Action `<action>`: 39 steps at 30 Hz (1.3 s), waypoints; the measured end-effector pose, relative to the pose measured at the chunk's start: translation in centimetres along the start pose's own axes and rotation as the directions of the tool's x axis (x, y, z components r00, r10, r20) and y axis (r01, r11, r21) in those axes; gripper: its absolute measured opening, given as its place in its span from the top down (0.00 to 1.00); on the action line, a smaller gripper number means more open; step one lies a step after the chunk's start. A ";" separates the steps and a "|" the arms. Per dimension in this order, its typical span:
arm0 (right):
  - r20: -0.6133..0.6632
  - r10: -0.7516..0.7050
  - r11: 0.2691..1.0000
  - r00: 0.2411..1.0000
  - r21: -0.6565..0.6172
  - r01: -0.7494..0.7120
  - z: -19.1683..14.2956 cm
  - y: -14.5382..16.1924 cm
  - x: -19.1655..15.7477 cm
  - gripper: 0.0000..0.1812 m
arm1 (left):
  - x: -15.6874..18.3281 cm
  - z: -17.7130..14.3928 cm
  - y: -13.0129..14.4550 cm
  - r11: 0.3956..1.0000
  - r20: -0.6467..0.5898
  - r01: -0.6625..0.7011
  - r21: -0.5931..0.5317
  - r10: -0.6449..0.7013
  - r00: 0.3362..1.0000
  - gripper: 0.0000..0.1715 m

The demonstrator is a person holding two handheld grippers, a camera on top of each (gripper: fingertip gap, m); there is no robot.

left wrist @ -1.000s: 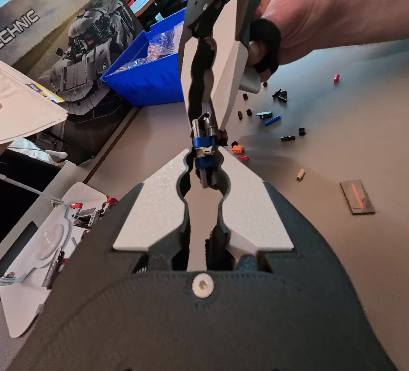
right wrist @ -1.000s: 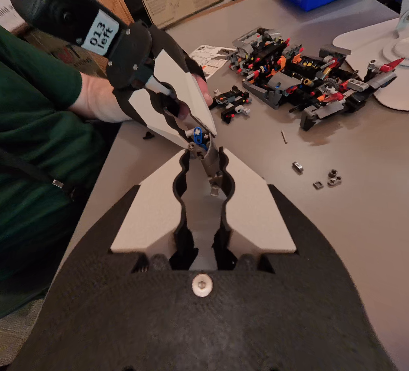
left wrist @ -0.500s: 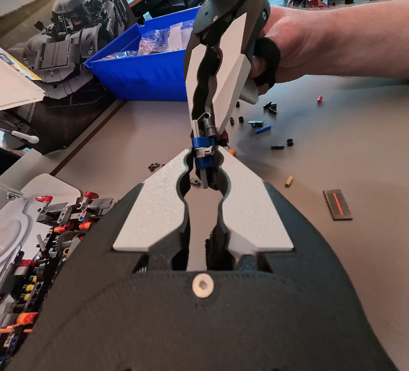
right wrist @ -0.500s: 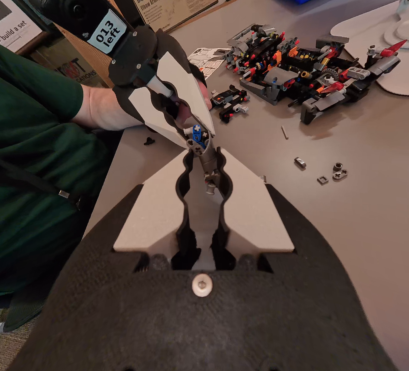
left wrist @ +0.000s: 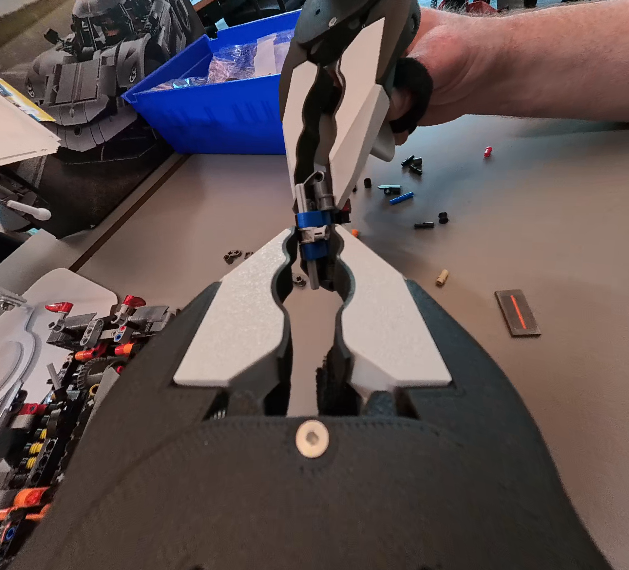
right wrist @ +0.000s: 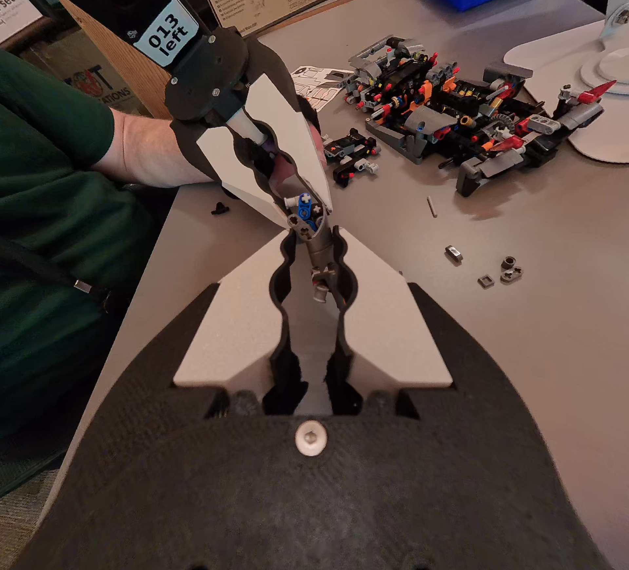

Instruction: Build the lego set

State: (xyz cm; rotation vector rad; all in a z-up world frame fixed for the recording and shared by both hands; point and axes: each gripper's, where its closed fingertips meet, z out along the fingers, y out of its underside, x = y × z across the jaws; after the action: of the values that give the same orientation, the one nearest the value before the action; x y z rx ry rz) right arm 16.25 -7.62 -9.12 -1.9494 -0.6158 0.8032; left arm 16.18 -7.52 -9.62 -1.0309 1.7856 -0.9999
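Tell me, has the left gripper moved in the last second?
Yes. In its own view the blue bin and box have slid right, and the car model has come into view, so the left gripper has swung left.

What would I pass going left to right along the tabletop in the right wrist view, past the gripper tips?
Small black piece → small black subassembly → thin grey axle → grey connector pieces → red pointed piece on the car chassis.

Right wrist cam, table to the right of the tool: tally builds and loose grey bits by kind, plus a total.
Large car build: 1
Small black build: 1
Thin grey rod: 1
Small grey pieces: 3
Total: 6
A speck by the finger edge is too small to tell, so not counted.
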 end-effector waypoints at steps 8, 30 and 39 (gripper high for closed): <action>-0.015 -0.019 1.000 1.000 -0.003 0.019 0.0 -0.1 0.0 0.89 | 0.0 0.0 0.0 1.000 -0.001 0.005 0.006 -0.005 1.000 0.91; -0.040 0.010 0.998 0.999 0.063 -0.007 -1.1 -1.1 0.8 0.81 | -0.6 -0.1 -0.2 0.979 -0.059 0.198 0.052 -0.194 0.979 0.91; -0.029 0.054 0.992 0.998 0.117 -0.050 -2.1 -1.7 1.1 0.82 | -2.0 -1.1 -0.9 0.891 -0.169 0.432 0.137 -0.409 0.897 0.91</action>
State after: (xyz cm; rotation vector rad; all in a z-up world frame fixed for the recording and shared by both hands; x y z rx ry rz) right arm 18.37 -7.19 -7.15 -1.8745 -0.4896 0.8205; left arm 16.08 -5.81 -7.94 -1.2973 1.5754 -1.4963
